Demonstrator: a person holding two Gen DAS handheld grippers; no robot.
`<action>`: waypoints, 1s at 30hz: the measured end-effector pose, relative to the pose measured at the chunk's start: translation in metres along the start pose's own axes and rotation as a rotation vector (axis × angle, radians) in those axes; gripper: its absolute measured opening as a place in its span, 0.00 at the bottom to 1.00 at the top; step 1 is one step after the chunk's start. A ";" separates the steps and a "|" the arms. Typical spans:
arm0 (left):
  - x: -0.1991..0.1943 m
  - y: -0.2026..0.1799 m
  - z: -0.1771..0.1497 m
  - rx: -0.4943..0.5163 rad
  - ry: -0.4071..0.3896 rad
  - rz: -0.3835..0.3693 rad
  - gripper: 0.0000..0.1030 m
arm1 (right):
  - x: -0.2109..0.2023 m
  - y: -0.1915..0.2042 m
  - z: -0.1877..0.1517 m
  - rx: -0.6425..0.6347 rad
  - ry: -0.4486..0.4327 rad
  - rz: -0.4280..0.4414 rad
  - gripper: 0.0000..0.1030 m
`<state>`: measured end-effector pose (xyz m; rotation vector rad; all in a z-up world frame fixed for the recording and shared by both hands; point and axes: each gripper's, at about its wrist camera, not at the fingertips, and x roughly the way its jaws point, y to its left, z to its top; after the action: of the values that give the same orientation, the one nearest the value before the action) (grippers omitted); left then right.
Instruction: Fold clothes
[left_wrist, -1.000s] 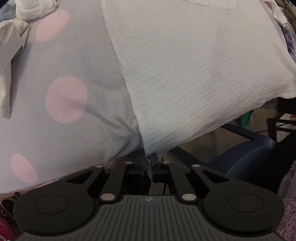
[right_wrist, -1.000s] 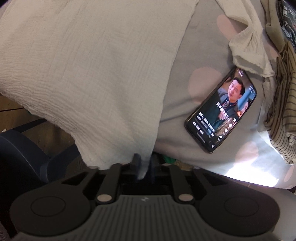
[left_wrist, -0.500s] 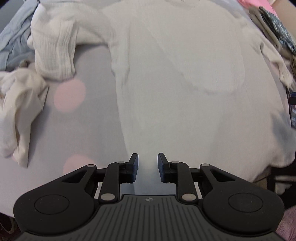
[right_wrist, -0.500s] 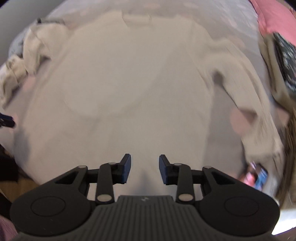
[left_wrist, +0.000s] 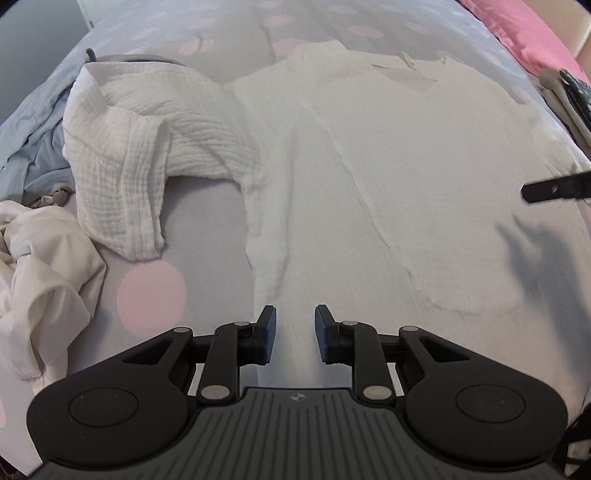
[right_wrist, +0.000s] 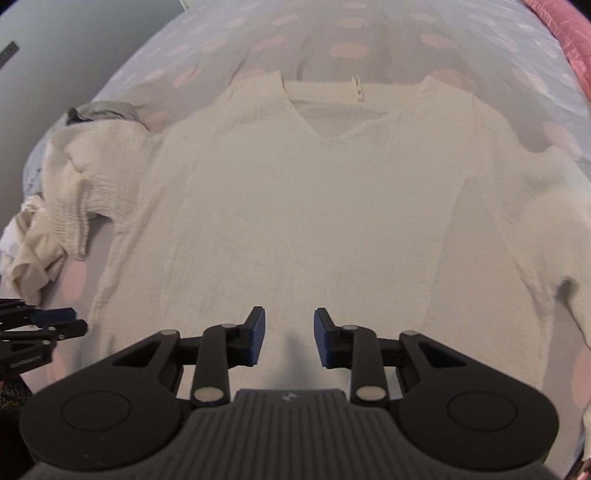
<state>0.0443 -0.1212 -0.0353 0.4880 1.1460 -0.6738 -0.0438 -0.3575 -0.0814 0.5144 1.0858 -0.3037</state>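
A white crinkled V-neck top (right_wrist: 314, 206) lies spread flat, front up, on a grey bed sheet with pink dots (right_wrist: 369, 40). It also shows in the left wrist view (left_wrist: 406, 177). Its left sleeve (left_wrist: 125, 147) is bunched and folded over itself. My left gripper (left_wrist: 294, 332) is open and empty above the top's lower left part. My right gripper (right_wrist: 288, 332) is open and empty above the top's lower middle. The left gripper's tip shows at the left edge of the right wrist view (right_wrist: 48, 325).
A crumpled cream garment (left_wrist: 40, 273) lies at the left on the sheet (left_wrist: 207, 206). A light blue cloth (left_wrist: 29, 136) lies behind it. A pink cover (left_wrist: 524, 26) and other clothes (left_wrist: 569, 96) are at the far right.
Both grippers let go of the top's hem, opened, and rose over the bed. The top now lies flat, with its neckline in view.
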 end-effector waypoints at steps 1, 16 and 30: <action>0.003 0.000 0.004 -0.013 0.005 -0.003 0.20 | 0.008 0.001 0.002 0.004 0.015 -0.005 0.31; 0.007 0.004 0.008 0.004 0.057 -0.035 0.20 | 0.034 0.014 0.016 -0.011 0.056 -0.006 0.00; -0.039 0.015 -0.013 0.008 -0.080 0.077 0.20 | -0.041 0.108 -0.058 -0.180 0.124 0.485 0.00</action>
<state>0.0366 -0.0925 -0.0032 0.5049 1.0451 -0.6259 -0.0549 -0.2362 -0.0391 0.6220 1.0596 0.2518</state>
